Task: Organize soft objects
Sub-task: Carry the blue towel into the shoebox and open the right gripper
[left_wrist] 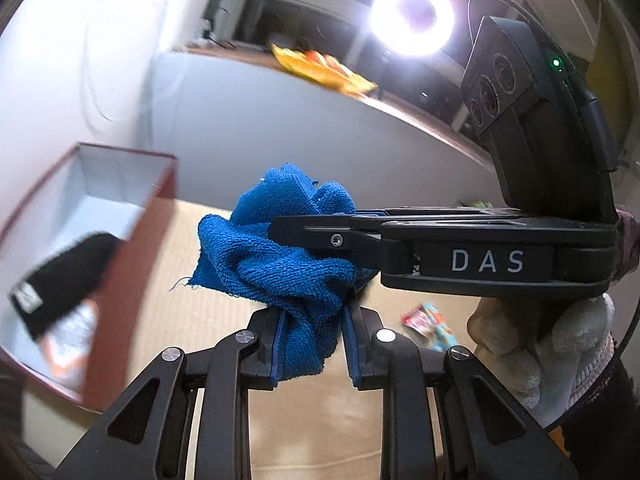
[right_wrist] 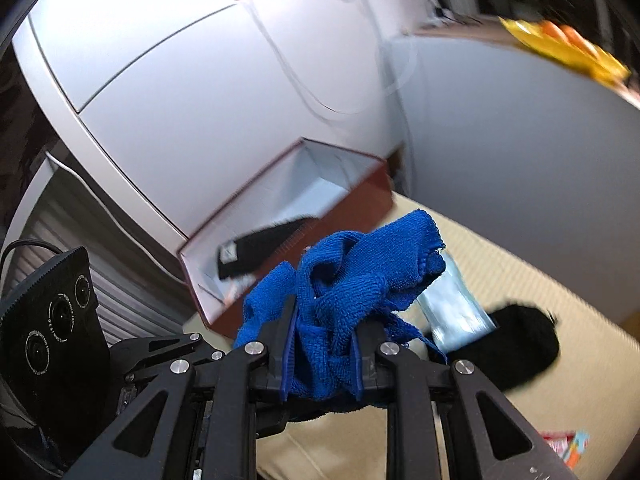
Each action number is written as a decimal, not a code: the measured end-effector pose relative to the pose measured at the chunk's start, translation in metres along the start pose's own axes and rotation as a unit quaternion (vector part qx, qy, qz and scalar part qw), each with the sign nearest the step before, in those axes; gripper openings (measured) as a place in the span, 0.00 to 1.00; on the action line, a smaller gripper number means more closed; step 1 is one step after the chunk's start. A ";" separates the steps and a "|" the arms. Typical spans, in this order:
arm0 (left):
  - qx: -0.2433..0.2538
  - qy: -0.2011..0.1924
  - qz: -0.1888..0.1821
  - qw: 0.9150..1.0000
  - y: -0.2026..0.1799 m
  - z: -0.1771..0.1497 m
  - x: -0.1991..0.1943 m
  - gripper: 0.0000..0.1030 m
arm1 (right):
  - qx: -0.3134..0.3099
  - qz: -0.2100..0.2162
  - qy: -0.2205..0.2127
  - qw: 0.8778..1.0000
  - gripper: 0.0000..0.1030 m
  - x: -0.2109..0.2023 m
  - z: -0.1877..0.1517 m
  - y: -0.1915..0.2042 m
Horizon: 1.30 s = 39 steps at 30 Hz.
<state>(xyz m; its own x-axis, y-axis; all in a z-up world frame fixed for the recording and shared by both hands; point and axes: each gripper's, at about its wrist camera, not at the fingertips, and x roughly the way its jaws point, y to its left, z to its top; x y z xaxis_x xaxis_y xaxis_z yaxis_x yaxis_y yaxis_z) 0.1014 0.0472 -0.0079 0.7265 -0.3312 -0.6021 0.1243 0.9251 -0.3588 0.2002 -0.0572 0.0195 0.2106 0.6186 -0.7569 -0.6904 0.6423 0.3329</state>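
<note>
both grippers' fingers (left_wrist: 280,340) pinch the crumpled blue cloth (left_wrist: 280,256) beside the red box (left_wrist: 132,240).

1. Blue cloth (left_wrist: 280,256) is hiding the left gripper's (left_wrist: 312,340) pad faces.
2. Black item (left_wrist: 60,280) inside the red box (left_wrist: 132,264) is smearing; its label is unreadable.
3. Orange-yellow object (right_wrist: 568,50) is blurring beyond recognition.
4. Snack packet (right_wrist: 568,446) is running off the frame's bottom edge.

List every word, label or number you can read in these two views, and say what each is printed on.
"DAS": white letters on the side of the right gripper, seen in the left wrist view.
White tag on the black fabric item in the red box: too blurred to read.
Rings of fine print around the lenses of the black camera module: too small to read.
Snack wrapper on the tan surface: print blurred, unreadable.
</note>
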 end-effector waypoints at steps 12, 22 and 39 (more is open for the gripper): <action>-0.042 -0.022 0.061 0.997 0.099 0.040 -0.029 0.22 | -0.054 0.030 -0.005 0.998 0.19 0.077 0.076 0.059; -0.067 0.000 0.103 0.992 0.155 0.062 -0.011 0.22 | -0.052 0.042 0.010 0.998 0.19 0.142 0.114 0.059; -0.096 0.044 0.196 0.975 0.189 0.066 0.024 0.60 | -0.025 0.011 0.006 1.000 0.46 0.160 0.127 0.030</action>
<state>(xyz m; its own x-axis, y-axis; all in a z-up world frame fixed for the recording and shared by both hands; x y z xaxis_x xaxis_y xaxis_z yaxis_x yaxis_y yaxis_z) 0.1871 0.2267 -0.0428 0.6317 0.0180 -0.7750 -0.2863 0.9344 -0.2117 0.3011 0.1187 -0.0200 0.1872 0.6269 -0.7563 -0.7291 0.6046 0.3207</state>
